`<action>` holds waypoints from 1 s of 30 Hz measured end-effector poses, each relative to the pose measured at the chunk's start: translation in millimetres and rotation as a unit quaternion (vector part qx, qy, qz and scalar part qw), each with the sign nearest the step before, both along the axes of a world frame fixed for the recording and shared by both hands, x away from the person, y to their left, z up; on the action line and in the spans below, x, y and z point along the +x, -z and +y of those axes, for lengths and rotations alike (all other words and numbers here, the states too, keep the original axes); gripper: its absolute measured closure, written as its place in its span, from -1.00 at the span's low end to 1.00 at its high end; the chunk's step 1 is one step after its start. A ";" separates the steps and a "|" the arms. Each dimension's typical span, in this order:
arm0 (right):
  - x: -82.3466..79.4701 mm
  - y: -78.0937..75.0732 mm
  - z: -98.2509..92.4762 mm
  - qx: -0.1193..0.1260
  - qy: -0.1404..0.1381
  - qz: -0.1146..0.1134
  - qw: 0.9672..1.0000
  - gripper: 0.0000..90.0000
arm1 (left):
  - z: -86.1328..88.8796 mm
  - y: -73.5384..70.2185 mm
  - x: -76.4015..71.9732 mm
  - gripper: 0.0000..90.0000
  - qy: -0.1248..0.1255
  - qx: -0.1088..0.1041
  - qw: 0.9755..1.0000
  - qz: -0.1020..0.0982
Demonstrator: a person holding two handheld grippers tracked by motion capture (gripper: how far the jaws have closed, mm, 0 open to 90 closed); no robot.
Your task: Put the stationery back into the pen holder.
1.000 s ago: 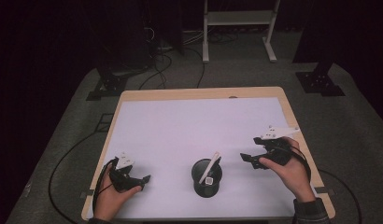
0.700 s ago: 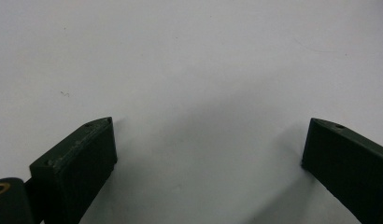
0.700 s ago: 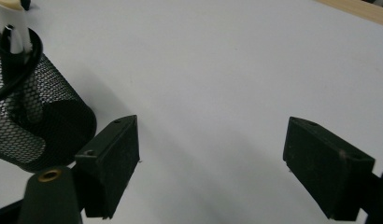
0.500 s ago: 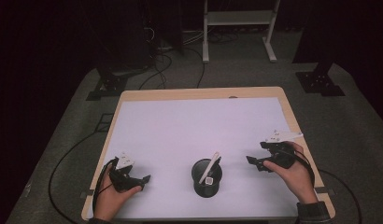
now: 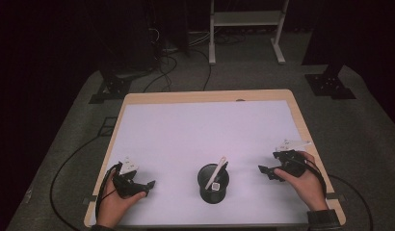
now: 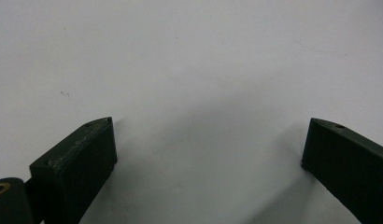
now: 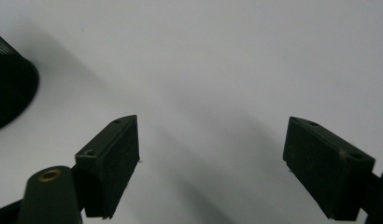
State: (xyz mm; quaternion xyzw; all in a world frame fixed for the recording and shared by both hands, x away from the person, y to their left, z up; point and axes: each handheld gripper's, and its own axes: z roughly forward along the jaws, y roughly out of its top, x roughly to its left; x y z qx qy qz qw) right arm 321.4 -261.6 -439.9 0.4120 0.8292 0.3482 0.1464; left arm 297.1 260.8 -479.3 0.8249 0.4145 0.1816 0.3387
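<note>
At the near edge of the desk (image 5: 195,125), the left gripper (image 5: 146,185) rests in the person's left hand (image 5: 113,204) at about 7 o'clock, its fingers (image 6: 82,158) spread wide over bare white surface with nothing between them. The right gripper (image 5: 264,171) sits at about 5 o'clock in the right hand (image 5: 309,185), and its fingers (image 7: 110,163) are likewise spread apart and hold nothing. Between the two, near 6 o'clock, stands the black cup (image 5: 213,184), upright, with a pale stick (image 5: 218,168) leaning out of it toward 1 o'clock and a small white tag on its rim. The cup is apart from both grippers, nearer the right one than the left; in the right gripper view its dark side (image 7: 10,91) shows at 10 o'clock, beyond and outside the finger gap. Farther off, the white sheet on the desk lies bare to the far wooden edge, and beyond it cables (image 5: 171,62) trail over the grey floor at 11 o'clock beside a white frame (image 5: 246,19) at 12 o'clock.
</note>
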 end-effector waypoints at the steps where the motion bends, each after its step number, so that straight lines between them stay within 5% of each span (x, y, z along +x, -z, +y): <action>1: 0.0 3.2 -1.3 -0.002 0.001 0.002 1.000 -0.61 | 0.0 0.0 0.0 -0.95 0.000 0.000 1.000 0.000; 16: -5.7 19.0 -11.9 0.001 0.011 0.014 1.000 -0.60 | 0.0 0.0 0.0 -0.95 0.000 0.000 1.000 0.000; 30: -17.2 30.3 -23.3 0.008 0.014 0.000 1.000 -0.60 | 0.0 0.0 0.0 -0.95 0.000 0.000 1.000 0.000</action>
